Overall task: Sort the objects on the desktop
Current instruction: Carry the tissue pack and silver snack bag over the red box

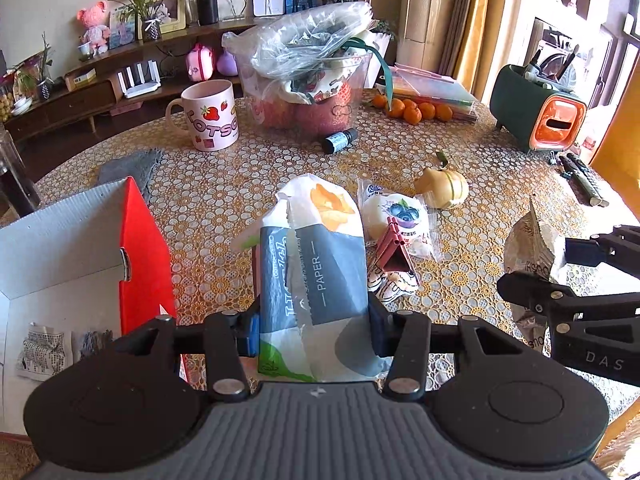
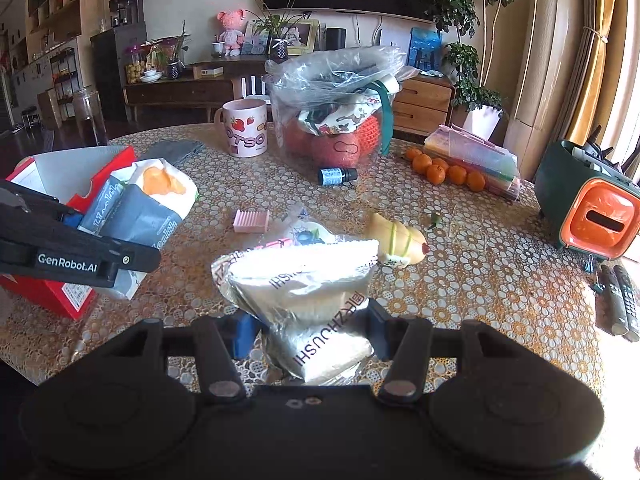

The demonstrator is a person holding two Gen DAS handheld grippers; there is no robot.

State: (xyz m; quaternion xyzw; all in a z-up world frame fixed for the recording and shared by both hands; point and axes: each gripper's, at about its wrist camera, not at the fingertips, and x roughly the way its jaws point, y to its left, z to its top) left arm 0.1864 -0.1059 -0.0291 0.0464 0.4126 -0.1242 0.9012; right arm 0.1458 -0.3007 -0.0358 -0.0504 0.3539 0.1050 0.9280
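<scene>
A: Left gripper (image 1: pixel 314 332) pinches the tissue pack (image 1: pixel 316 264) above the table, beside the red box (image 1: pixel 146 256); right gripper (image 2: pixel 310 336) pinches the foil pouch (image 2: pixel 308 292)

B: Risk noted: soft, crumpling packaging may slip from either grip

The mug (image 1: pixel 210 114) stands left of the plastic tub (image 1: pixel 306 92), oranges (image 1: pixel 416 111) to its right.

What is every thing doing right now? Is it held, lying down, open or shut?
Left gripper: shut on the tissue pack.
Tissue pack: held, torn open on top.
Right gripper: shut on the silver bag.
Silver bag: held, crumpled.
Red box: open.
Mug: upright.
Small dark bottle: lying on its side.
Clear tub: upright, plastic bag on top.
Green and orange holder: upright, pens inside.
</scene>
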